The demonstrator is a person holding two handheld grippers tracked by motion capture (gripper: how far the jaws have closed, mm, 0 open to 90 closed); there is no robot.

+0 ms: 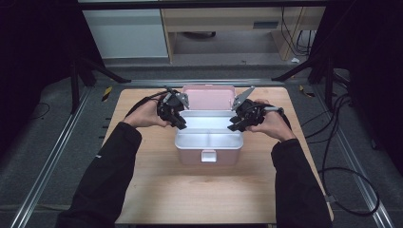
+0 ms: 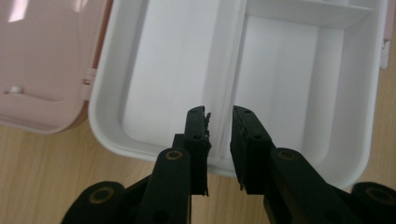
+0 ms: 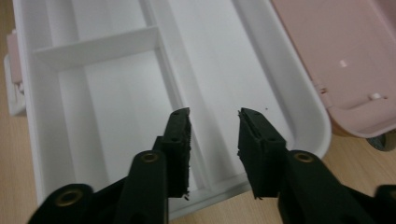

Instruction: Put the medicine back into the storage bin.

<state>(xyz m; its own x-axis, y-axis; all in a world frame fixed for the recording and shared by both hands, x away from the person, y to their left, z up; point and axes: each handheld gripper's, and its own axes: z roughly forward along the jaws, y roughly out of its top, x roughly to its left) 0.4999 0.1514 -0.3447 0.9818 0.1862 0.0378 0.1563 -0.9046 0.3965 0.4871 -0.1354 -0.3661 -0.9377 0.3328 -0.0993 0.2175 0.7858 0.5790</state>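
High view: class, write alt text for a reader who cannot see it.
An open pink plastic lunch box with a white divided inner tray sits on a light wooden table, its lid tipped back. A person's left hand-held gripper and right hand-held gripper reach its two ends.

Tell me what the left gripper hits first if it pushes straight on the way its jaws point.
Probably the white tray's near rim, with the centre divider just beyond; the left gripper is open. Depth is unclear.

Your box (image 1: 209,154) is pale pink outside, with a plain white divided tray (image 2: 289,84) inside and a pink lid (image 3: 345,56). Each hand-held gripper (image 1: 179,121) is black, its jaw screws brass-toned. Your bench (image 1: 199,190) is light wood grain; your sleeves (image 1: 107,175) are black.
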